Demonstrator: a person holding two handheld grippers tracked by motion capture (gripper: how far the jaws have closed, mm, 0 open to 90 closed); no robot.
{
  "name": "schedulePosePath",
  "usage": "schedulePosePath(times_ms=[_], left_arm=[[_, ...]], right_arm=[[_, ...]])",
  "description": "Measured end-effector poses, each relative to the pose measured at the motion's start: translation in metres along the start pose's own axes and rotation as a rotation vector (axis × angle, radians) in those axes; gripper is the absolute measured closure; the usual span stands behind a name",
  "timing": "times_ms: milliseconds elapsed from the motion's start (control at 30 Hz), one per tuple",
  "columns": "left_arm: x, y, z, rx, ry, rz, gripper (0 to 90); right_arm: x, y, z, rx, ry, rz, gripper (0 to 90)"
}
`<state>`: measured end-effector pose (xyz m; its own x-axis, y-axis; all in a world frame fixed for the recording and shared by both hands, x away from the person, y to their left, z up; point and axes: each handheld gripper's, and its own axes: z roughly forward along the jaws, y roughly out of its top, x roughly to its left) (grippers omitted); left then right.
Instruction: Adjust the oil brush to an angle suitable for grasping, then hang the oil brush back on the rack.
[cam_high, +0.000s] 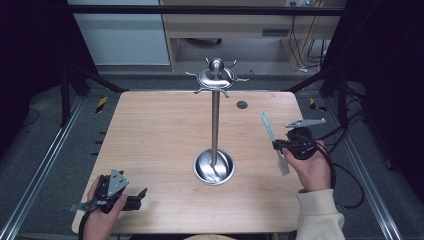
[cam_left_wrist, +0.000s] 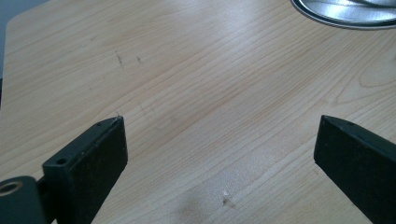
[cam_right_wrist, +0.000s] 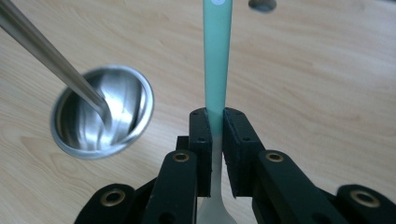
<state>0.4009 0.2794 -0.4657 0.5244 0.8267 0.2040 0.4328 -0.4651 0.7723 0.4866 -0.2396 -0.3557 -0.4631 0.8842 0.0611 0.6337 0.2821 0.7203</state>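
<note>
The right hand (cam_high: 311, 167) is up off the table, right of the metal stand (cam_high: 215, 125), wrist coming in from the bottom edge in a cream sleeve (cam_high: 320, 215). The right gripper (cam_high: 278, 145) points toward the stand, and its jaws are clamped tight on a utensil (cam_high: 273, 141) with a mint-green handle and a whitish flat end. The green end angles up and away from the person, and the pale end hangs down toward them. In the right gripper view, the handle (cam_right_wrist: 217, 56) runs straight up out of the pinched jaws.

The left hand (cam_high: 102, 215) sits near the table's front edge, well left of the stand. The left gripper (cam_high: 141, 195) lies low, aimed roughly toward the stand's base. In the left gripper view, its jaws are spread wide with nothing but bare wood between them.

The stand is a shiny pole rising from a round bowl-shaped base (cam_high: 214, 166) in the middle of the table (cam_high: 150, 130), topped by a ring of little hooks (cam_high: 216, 79) and a ball knob. The table is light wood with rounded corners, with a small dark round thing (cam_high: 242, 104) beyond the stand. Behind the table there's grey floor, some wooden furniture (cam_high: 225, 30) and hanging cables (cam_high: 307, 45), with dark frame bars on both sides.
</note>
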Motion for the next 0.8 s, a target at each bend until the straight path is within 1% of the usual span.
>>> schedulePosePath(times_ms=[33, 100, 133, 167, 267, 300, 567, 800], left_arm=[[0.0, 0.0, 0.0, -0.001, 0.0, 0.0, 2.3], [0.0, 0.0, 0.0, 0.0, 0.0, 0.002, 2.3], [0.0, 0.0, 0.0, 0.002, -0.001, 0.002, 2.3], [-0.001, 0.0, 0.0, 0.001, 0.001, 0.002, 2.3], [0.0, 0.0, 0.0, 0.002, 0.003, 0.0, 2.3], [0.0, 0.0, 0.0, 0.002, 0.004, -0.002, 2.3], [-0.001, 0.0, 0.0, 0.001, 0.002, 0.001, 2.4], [0.001, 0.0, -0.001, -0.002, 0.002, -0.002, 2.4]], right_arm=[[0.001, 0.002, -0.004, -0.024, 0.004, -0.004, 82.2], [0.004, 0.005, -0.013, -0.054, 0.014, -0.006, 82.2], [0.005, 0.006, -0.017, -0.065, 0.015, -0.009, 82.2], [0.007, 0.009, -0.024, -0.088, 0.009, -0.018, 82.2], [0.009, 0.01, -0.029, -0.103, 0.008, -0.021, 82.2], [0.009, 0.011, -0.031, -0.115, 0.01, -0.027, 82.2], [0.011, 0.015, -0.054, -0.204, 0.021, -0.031, 82.2], [0.01, 0.015, -0.065, -0.26, 0.042, -0.014, 82.2]])
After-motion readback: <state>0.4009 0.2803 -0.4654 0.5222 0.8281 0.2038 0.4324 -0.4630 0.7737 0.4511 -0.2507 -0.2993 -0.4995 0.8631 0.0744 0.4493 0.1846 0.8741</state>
